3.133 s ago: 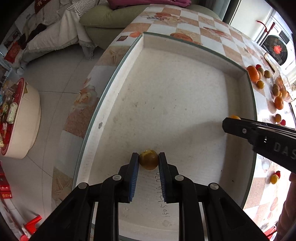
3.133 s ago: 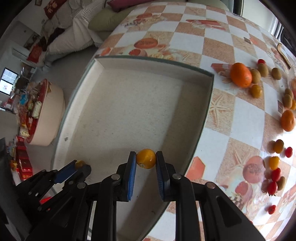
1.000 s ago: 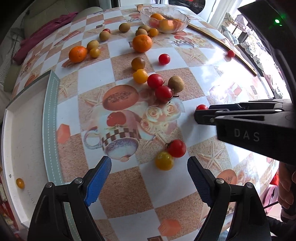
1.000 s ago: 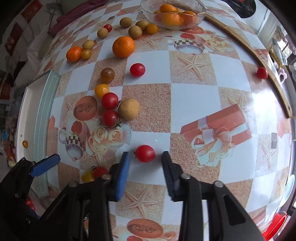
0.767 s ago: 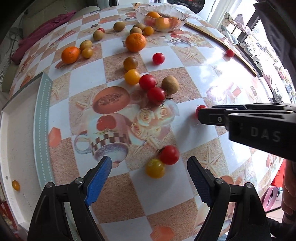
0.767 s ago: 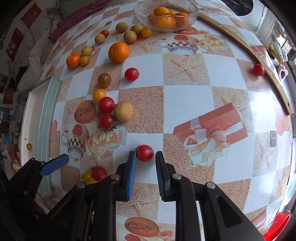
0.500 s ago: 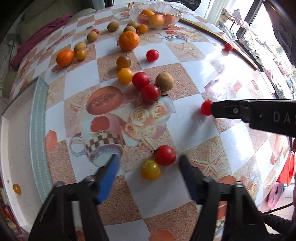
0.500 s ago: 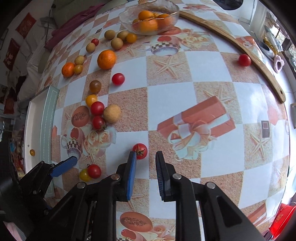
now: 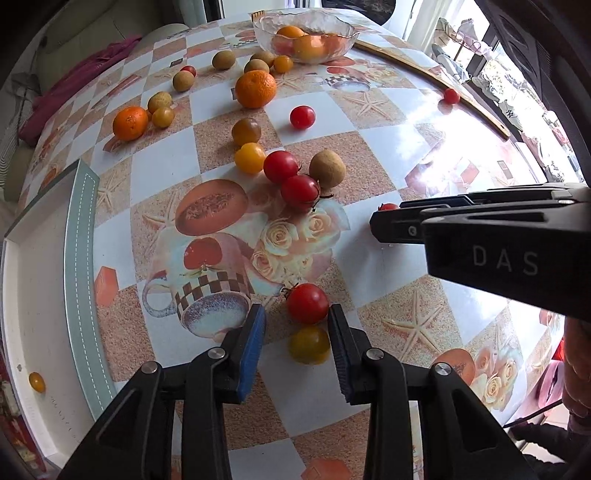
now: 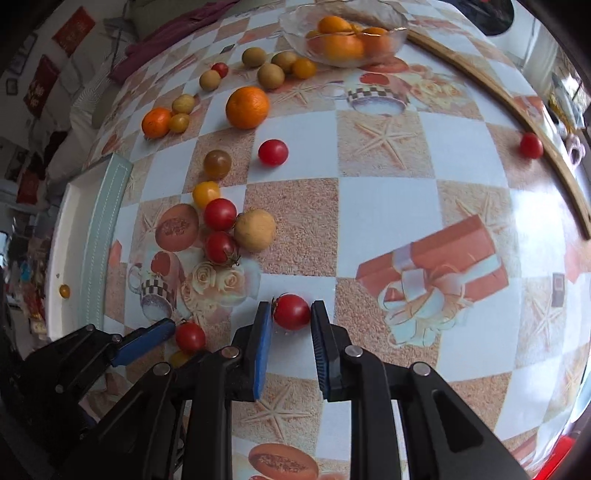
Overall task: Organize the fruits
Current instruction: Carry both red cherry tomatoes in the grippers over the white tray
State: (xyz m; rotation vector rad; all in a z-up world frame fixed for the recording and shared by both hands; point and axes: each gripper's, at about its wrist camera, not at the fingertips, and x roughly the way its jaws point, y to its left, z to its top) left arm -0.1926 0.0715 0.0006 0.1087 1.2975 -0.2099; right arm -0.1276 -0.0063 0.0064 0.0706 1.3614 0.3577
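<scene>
Two grippers low over the bench (image 10: 406, 155). Our right gripper (image 10: 291, 317) has its jaws clamped on a red tomato (image 10: 291, 312). Left gripper (image 9: 295, 325) jaws are apart, bracketing another red tomato (image 9: 307, 303) and a yellow tomato (image 9: 309, 344) just nearer.

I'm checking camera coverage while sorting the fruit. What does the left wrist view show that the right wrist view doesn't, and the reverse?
Only the left wrist view shows the whole yellow cherry tomato between the open left tongs.

Only the right wrist view shows the gift box print and the right tongs closed on a red cherry tomato.

Both show the glass bowl of oranges, the white tray and the scattered fruit.
</scene>
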